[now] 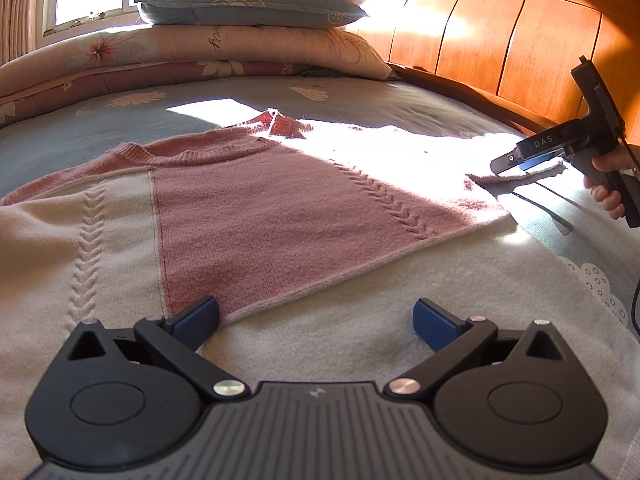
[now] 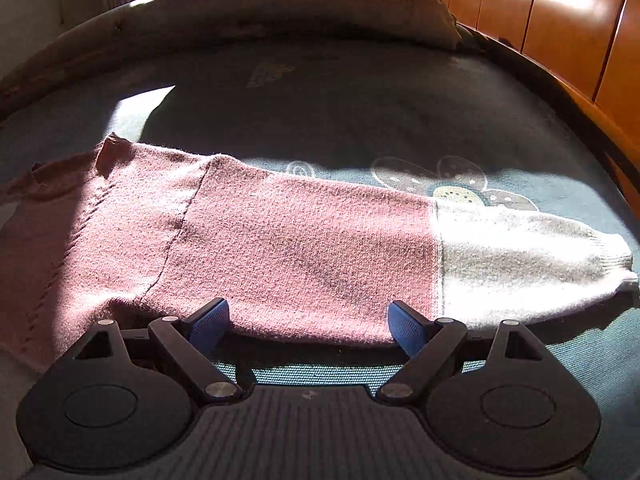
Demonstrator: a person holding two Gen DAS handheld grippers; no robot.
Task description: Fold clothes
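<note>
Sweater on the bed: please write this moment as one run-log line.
sweater: flat on bed, one sleeve folded across | left gripper: open, over body | right gripper: open, at other sleeve

Pink and cream knit sweater (image 1: pixel 256 216), flat on bed, sleeve (image 2: pixel 360 256) outstretched

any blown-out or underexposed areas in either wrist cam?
Left wrist view: sunlight clips the sweater to white at its right side near the right hand-held gripper; the window is blown out too. Right wrist view: the bedspread and pillows sit in deep shadow, and the sweater's cream cuff glares. Both show fisheye bending.
</note>
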